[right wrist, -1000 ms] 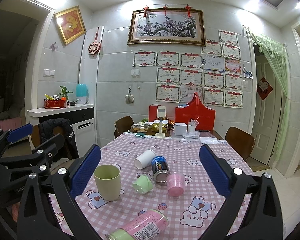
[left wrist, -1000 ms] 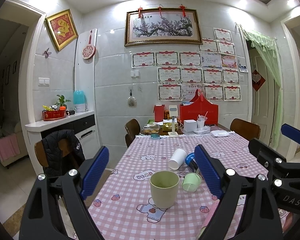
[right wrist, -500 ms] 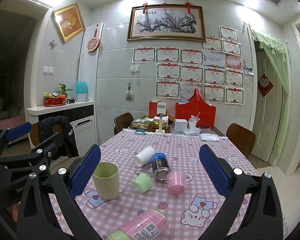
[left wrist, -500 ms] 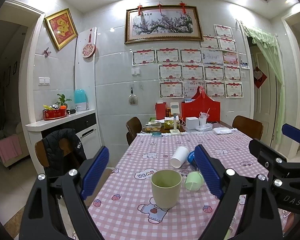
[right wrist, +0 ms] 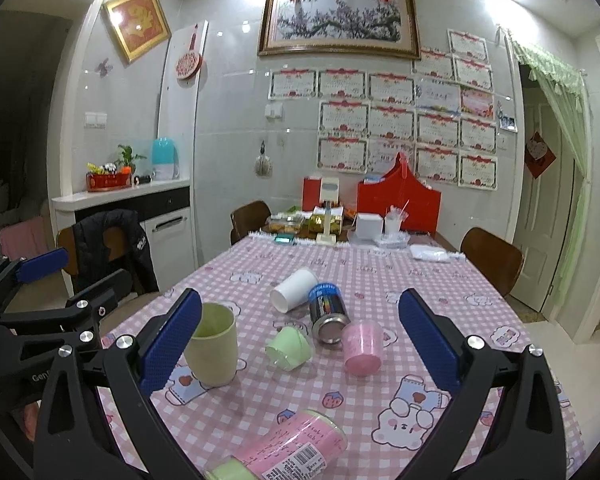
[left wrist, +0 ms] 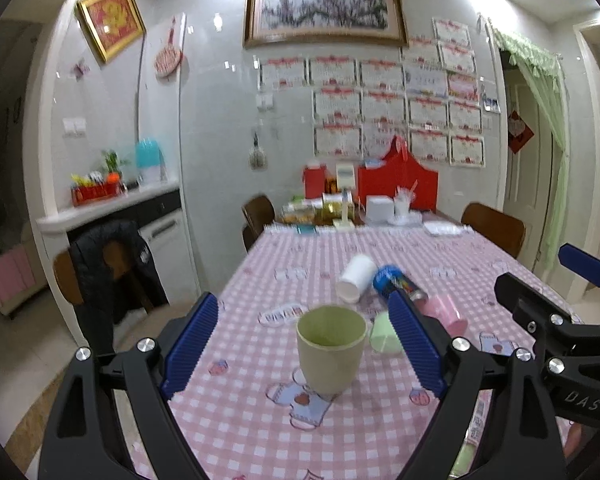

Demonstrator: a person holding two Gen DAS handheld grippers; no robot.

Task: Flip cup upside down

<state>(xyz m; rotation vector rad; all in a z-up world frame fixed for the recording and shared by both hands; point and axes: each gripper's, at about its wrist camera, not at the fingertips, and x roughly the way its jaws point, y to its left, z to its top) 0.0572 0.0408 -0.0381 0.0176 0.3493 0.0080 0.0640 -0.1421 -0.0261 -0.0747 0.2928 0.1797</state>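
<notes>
A pale green cup (left wrist: 331, 347) stands upright, mouth up, on the pink checked tablecloth (left wrist: 240, 400); it also shows in the right wrist view (right wrist: 212, 344). My left gripper (left wrist: 304, 344) is open and empty, and the cup sits in the gap between its blue pads, a little beyond the fingertips. My right gripper (right wrist: 300, 340) is open and empty, to the right of the cup. Its arm (left wrist: 560, 328) shows at the right of the left wrist view.
A white paper cup (right wrist: 294, 290), a blue can (right wrist: 327, 312), a small green cup (right wrist: 289, 348) and a pink cup (right wrist: 362, 346) lie or stand beyond. A pink can (right wrist: 288, 446) lies near the front edge. Chairs and clutter are at the far end.
The left gripper has dipped and moved toward the green cup, which now looks larger between its pads. The right gripper has tilted down a little. Nothing on the table moved.
</notes>
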